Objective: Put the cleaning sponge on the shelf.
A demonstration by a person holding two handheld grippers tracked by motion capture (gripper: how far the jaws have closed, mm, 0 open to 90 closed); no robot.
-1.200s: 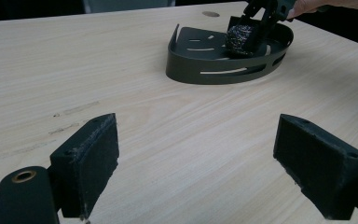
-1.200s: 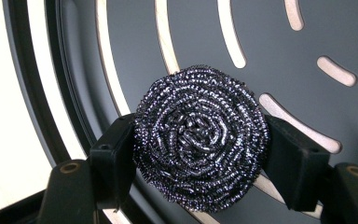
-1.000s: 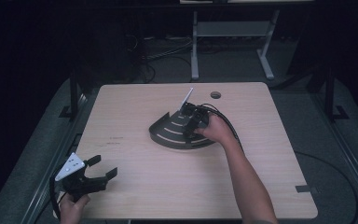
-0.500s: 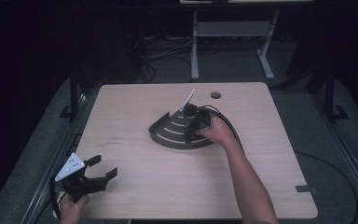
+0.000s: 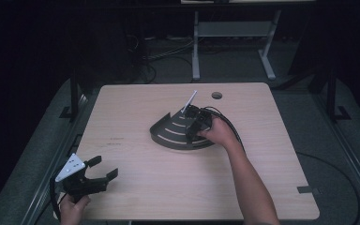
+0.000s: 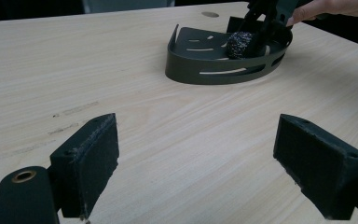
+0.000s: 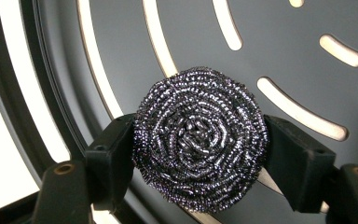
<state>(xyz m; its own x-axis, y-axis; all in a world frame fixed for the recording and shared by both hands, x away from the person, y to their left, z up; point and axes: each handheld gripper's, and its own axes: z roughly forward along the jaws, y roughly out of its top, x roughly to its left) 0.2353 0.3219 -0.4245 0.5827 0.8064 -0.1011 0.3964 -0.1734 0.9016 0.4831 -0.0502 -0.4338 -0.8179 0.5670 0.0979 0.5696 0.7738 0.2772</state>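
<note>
The steel scourer sits in the slotted tray between the right tongs, just loosening yet touching; left tongs gape apart over the counter.

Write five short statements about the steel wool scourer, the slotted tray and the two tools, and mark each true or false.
1. The round dark steel wool scourer sits between the right tool's jaws. True.
2. The scourer is over the dark grey slotted fan-shaped tray. True.
3. The left tool is shut on a cloth. False: its jaws stand wide apart with nothing between them.
4. The tray lies on the floor. False: it rests on the light wooden table.
5. The left tool is near the table's front left corner. True.
</note>
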